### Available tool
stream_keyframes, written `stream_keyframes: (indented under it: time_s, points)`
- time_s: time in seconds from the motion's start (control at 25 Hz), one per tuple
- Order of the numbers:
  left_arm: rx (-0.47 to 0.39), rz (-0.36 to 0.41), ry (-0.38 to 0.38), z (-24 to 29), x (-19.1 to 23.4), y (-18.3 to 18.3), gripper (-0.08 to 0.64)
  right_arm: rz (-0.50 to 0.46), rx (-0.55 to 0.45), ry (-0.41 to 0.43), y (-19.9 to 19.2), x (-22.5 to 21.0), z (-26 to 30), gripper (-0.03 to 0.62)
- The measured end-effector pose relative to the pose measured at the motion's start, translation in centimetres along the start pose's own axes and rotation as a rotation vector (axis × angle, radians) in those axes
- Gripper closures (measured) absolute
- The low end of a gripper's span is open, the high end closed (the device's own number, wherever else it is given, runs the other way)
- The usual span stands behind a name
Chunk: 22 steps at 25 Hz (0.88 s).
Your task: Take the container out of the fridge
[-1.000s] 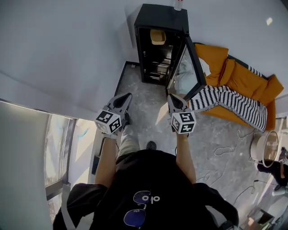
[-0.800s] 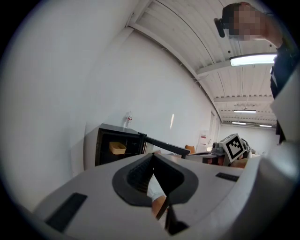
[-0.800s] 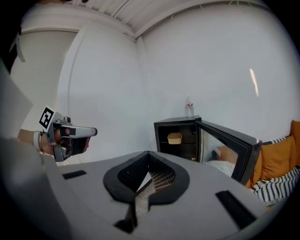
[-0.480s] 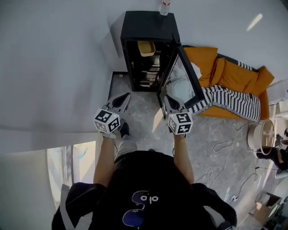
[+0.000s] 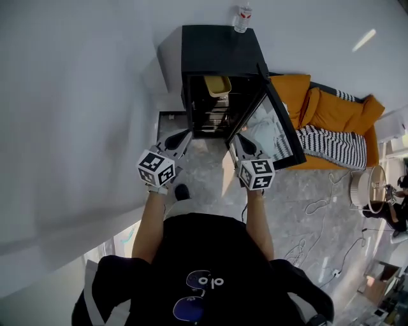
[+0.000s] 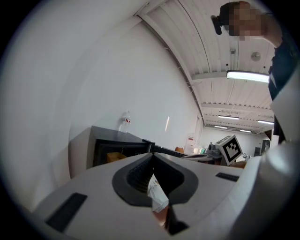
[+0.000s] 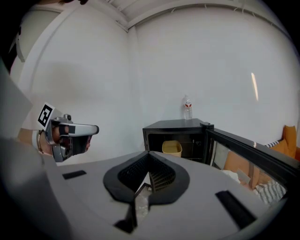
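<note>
Head view: open fridge now nearer, container inside.

One fridge, one container, apparently one bottle, two grippers

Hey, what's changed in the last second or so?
The left gripper and right gripper came closer to the open fridge, both shut and empty. Nothing was gripped or released. The yellow container stays on its shelf, and the door stays open.

Office-like lounge: ceiling strip lights, orange sofa, black mini fridge
</note>
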<state>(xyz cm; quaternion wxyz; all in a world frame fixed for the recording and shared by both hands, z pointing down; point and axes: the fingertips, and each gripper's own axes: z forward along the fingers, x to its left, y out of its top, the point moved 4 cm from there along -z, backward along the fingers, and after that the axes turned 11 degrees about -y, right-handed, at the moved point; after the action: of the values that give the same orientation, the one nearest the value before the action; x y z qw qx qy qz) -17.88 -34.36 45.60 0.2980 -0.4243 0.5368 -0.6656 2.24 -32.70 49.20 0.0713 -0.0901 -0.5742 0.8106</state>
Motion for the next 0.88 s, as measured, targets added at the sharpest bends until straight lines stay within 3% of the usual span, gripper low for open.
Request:
stream_keyframes:
  time_s: [0.4, 0.88]
  points:
    - [0.023, -0.019, -0.063, -1.1, 6.0, -0.3, 0.553, 0.009, 0.011, -0.065, 0.3, 3.2, 3.6, 0.584]
    - [0.058, 0.037, -0.173, -0.8, 8.5, 0.0, 0.553, 0.024, -0.014, -0.159, 0.2, 4.7, 3.8, 0.584]
